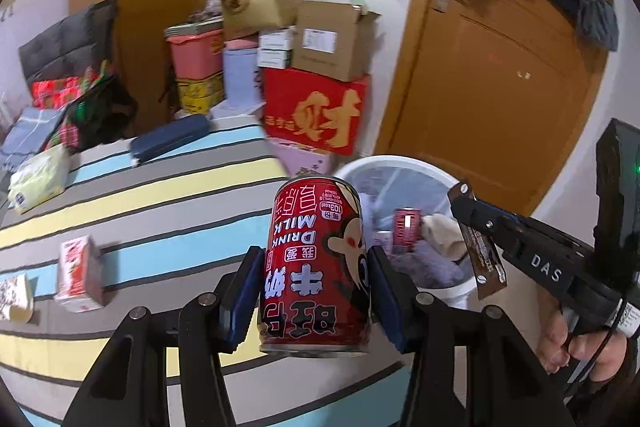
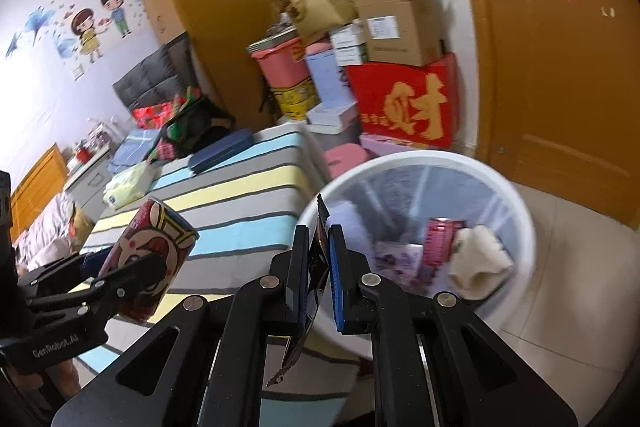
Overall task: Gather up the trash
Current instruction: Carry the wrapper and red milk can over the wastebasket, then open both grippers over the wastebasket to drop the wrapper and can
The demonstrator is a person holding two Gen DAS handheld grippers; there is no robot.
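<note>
Trash here is two pieces in hand plus what is left on the bed. The left tool [image 1: 316,291] is clamped on a red milk can [image 1: 316,267], pads pressing its sides, the can upright but upside down by its print, held above the striped bed [image 1: 160,195] near the bed's edge. The right tool [image 2: 318,279] is closed tight on a dark flat wrapper [image 2: 308,307], which hangs down between the pads. The white bin [image 2: 516,211] stands on the floor just beside the bed, already holding another red can [image 2: 440,239], a crumpled pale tissue [image 2: 480,259] and some paper.

The wrapper sits roughly over the bin's near rim, the can not yet over it. Judged from this, the main risks are these: letting the can go too early would drop it on the bed or floor, or bounce it off the rim; the light wrapper could flutter outside or cling to a pad when released; and both tools crowding the same opening could knock together. A small carton [image 1: 78,273] and another packet [image 1: 16,297] lie on the bed, not yet collected.
</note>
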